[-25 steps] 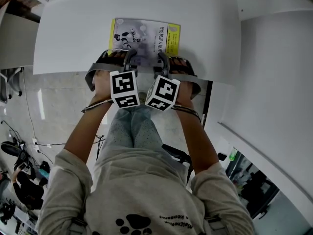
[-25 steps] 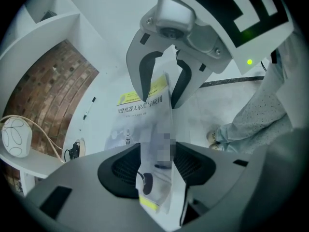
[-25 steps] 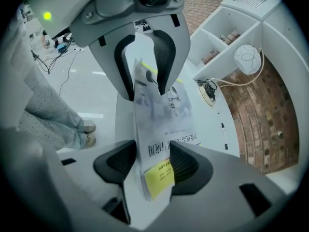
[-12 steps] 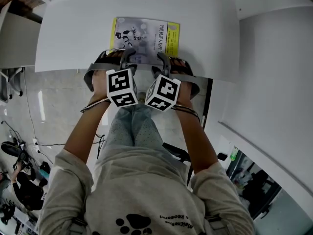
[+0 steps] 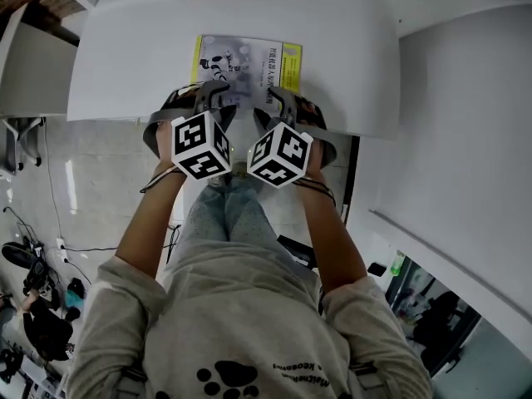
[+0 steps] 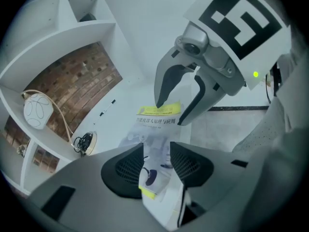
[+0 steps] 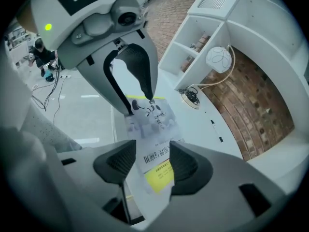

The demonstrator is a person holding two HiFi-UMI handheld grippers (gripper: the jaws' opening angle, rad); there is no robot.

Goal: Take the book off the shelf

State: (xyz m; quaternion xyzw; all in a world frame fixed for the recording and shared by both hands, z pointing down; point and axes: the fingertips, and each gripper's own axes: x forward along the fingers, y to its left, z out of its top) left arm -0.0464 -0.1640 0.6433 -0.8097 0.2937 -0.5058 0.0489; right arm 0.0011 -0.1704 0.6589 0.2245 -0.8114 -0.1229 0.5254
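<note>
The book (image 5: 249, 61), grey cover with a yellow strip, lies lengthwise on the white table (image 5: 125, 56); its near edge seems raised slightly off the top. My left gripper (image 5: 209, 96) holds the near-left part and my right gripper (image 5: 278, 98) the near-right part. In the left gripper view the book (image 6: 157, 124) runs between the pads of the left gripper (image 6: 157, 151), whose jaws have just been closing on it. The right gripper (image 6: 171, 114) shows beyond it. In the right gripper view the book (image 7: 149, 115) fills the gap of the right gripper (image 7: 152, 151).
White shelf compartments with a brick back stand behind the table, holding a round white lamp (image 6: 36, 111). A cable coil (image 6: 82, 140) sits in a hole in the tabletop. A white partition (image 5: 465, 140) rises at the right. Cables and a person (image 5: 41, 322) are on the floor at the left.
Both grippers have risen and rolled, their marker cubes now nearer the head camera. The book looks slightly shorter than before, so its near edge seems to have come up.
</note>
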